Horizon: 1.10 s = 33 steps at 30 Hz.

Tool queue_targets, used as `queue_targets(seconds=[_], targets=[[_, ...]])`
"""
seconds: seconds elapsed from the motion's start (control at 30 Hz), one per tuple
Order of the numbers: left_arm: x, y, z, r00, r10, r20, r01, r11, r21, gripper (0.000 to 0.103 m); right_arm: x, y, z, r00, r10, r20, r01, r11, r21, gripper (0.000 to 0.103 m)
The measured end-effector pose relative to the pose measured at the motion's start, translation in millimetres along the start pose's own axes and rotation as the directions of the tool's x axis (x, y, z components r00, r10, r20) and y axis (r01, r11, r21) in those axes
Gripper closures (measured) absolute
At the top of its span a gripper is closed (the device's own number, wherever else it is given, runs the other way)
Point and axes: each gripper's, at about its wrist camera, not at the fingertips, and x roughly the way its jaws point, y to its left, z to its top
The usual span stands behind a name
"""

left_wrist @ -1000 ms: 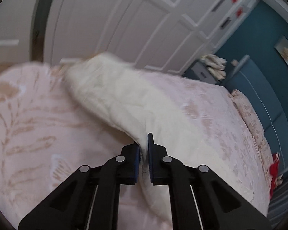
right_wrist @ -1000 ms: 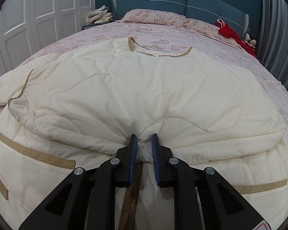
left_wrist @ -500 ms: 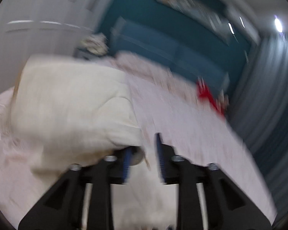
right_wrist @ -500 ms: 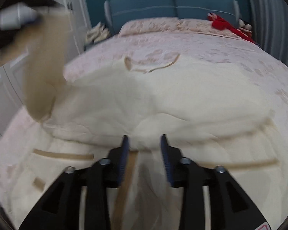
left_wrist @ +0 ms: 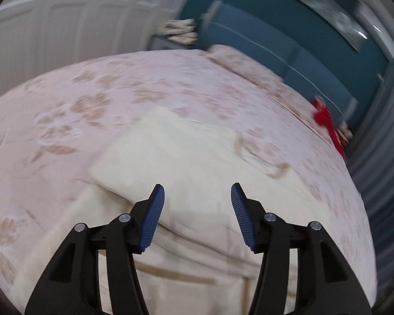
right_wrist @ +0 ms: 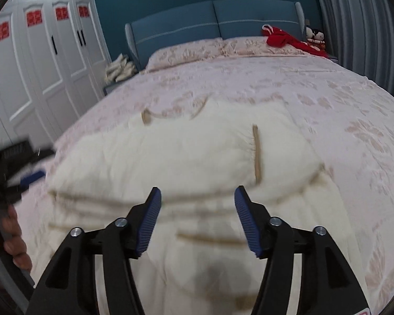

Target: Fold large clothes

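The right gripper (right_wrist: 197, 216) is spread wide and holds nothing. So is the left gripper (left_wrist: 195, 215). Just ahead of both, the cream quilted jacket (right_wrist: 186, 155) lies on the pink bed (right_wrist: 315, 89), partly folded, long side running left to right. Both look equally near.

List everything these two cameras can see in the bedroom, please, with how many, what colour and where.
Quilted jacket: one, cream with tan trim, partly folded on the bed near both grippers.
Bedspread: one, pink floral, covering the bed.
Pillows: two, pink floral, at the headboard.
Headboard: one, blue.
Red garment: one, on the far right pillow.
Soft toy: one, beside the red garment.
Pale folded pile: one, on the bedside stand.
Wardrobe: white doors, red decals, left wall.
Curtain: grey, right.
Left gripper: black, blue pads, open.
Right gripper: same, open.
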Motion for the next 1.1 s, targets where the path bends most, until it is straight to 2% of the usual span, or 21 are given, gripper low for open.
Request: queue_targets(seconds=[0.13, 0.27, 0.37, 0.47, 0.53, 0.57, 0.6, 0.63, 0.67, 0.7, 0.77, 0.87, 0.97, 1.03, 1.1], targets=[[21.6, 47.5, 7.4, 0.998, 0.037, -0.052, -0.044, 0.991, -0.126, 0.052, 17.0, -12.2, 18.5, 0.998, -0.057, 0.017, 0.056, 0.998, 0.04, 0.039], [37.1, 83.3, 7.5, 0.996, 0.018, -0.092, -0.041, 0.966, -0.256, 0.053, 27.5, -38.2, 24.3, 0.993, -0.115, -0.001, 0.115, 0.986, 0.123, 0.039], [41.3, 104.1, 2.6, 0.994, -0.042, -0.096, 0.003, 0.927, -0.374, 0.054, 42.8, -54.8, 21.0, 0.989, -0.136, -0.063, 0.145, 0.974, 0.175, 0.039], [45.4, 116.8, -1.3, 0.992, -0.099, -0.084, 0.049, 0.884, -0.465, 0.054, 57.6, -67.0, 14.3, 0.988, -0.103, -0.113, 0.127, 0.966, 0.227, 0.038], [47.0, 121.3, -1.9, 0.99, -0.126, -0.069, 0.074, 0.86, -0.505, 0.054, 62.9, -64.5, 13.7, 0.989, -0.092, -0.119, 0.118, 0.966, 0.231, 0.041], [47.4, 122.8, -1.8, 0.989, -0.134, -0.065, 0.081, 0.85, -0.52, 0.055, 65.0, -61.5, 15.2, 0.99, -0.077, -0.116, 0.102, 0.97, 0.223, 0.055], [49.6, 126.9, -2.4, 0.987, -0.151, -0.06, 0.093, 0.83, -0.551, 0.057, 67.7, -57.1, 17.6, 0.991, -0.049, -0.121, 0.074, 0.975, 0.211, 0.068], [50.7, 130.1, -3.1, 0.985, -0.161, -0.059, 0.097, 0.808, -0.581, 0.057, 69.3, -51.3, 20.1, 0.991, -0.046, -0.128, 0.071, 0.978, 0.198, 0.071], [50.5, 132.6, -3.3, 0.984, -0.169, -0.054, 0.103, 0.789, -0.606, 0.057, 69.2, -47.8, 23.4, 0.992, -0.046, -0.12, 0.068, 0.98, 0.187, 0.078], [48.2, 136.5, -4.6, 0.982, -0.185, -0.044, 0.114, 0.759, -0.641, 0.057, 68.6, -44.0, 26.8, 0.993, -0.036, -0.111, 0.056, 0.982, 0.179, 0.082], [39.8, 139.1, -4.5, 0.979, -0.201, -0.026, 0.133, 0.733, -0.667, 0.057, 64.8, -38.4, 36.9, 0.997, -0.016, -0.08, 0.03, 0.985, 0.17, 0.084], [31.9, 134.4, -7.2, 0.972, -0.231, -0.034, 0.149, 0.725, -0.672, 0.056, 56.0, -29.8, 55.6, 1.0, 0.015, -0.028, -0.011, 0.989, 0.148, 0.087], [40.1, 126.8, -15.4, 0.959, -0.271, -0.082, 0.141, 0.708, -0.692, 0.053, 44.2, -17.9, 78.8, 0.999, 0.032, 0.026, -0.034, 0.994, 0.106, 0.088], [50.2, 123.5, -17.9, 0.96, -0.253, -0.118, 0.109, 0.727, -0.678, 0.054, 34.7, -11.1, 92.5, 0.997, 0.042, 0.06, -0.046, 0.996, 0.08, 0.089], [58.5, 122.4, -14.8, 0.967, -0.212, -0.14, 0.072, 0.757, -0.649, 0.058, 21.9, -7.6, 103.4, 0.994, 0.038, 0.1, -0.044, 0.997, 0.059, 0.089]])
